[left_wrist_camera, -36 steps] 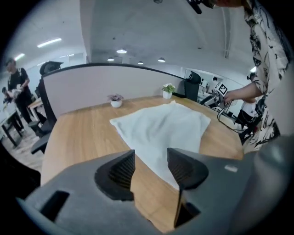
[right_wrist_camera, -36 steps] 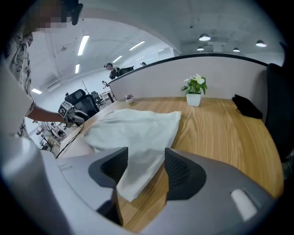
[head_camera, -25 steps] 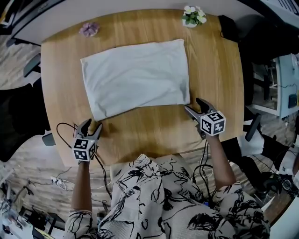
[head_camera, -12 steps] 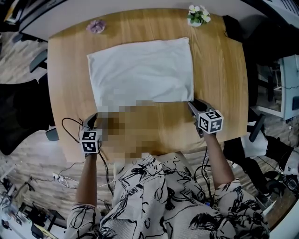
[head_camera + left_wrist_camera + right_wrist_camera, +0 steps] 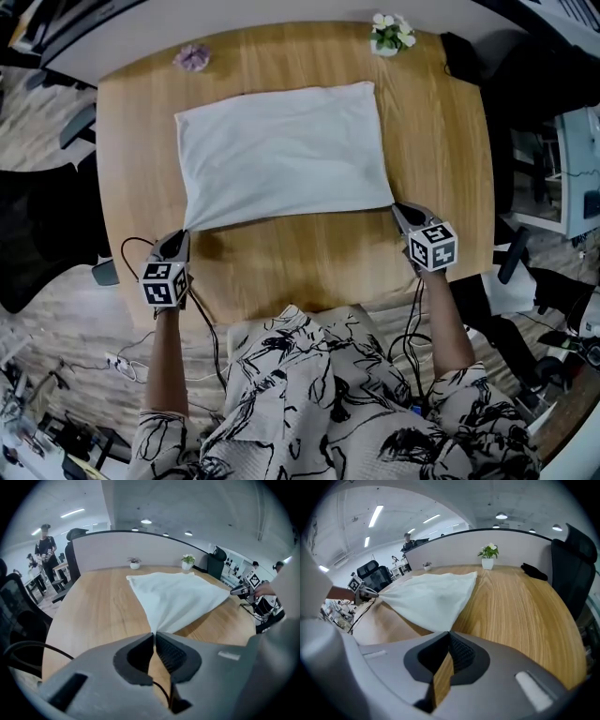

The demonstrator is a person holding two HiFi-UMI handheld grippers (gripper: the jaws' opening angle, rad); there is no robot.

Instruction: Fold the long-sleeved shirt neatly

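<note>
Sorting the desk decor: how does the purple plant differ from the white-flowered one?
The purple plant stands far left, the white-flowered plant far right. The purple plant looks lower, the white-flowered plant taller with green leaves. Both stand beyond the shirt, apart from it.

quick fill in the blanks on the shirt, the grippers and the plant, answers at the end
1. The white shirt lies on the wooden table, folded into a ____.
2. The left gripper and the right gripper each pinch a near ____ of the shirt.
3. In the head view, the potted plant with white flowers stands on the same side as the ____ gripper.

Missing words: rectangle; corner; right.
Both pairs of jaws have just closed on the cloth.
</note>
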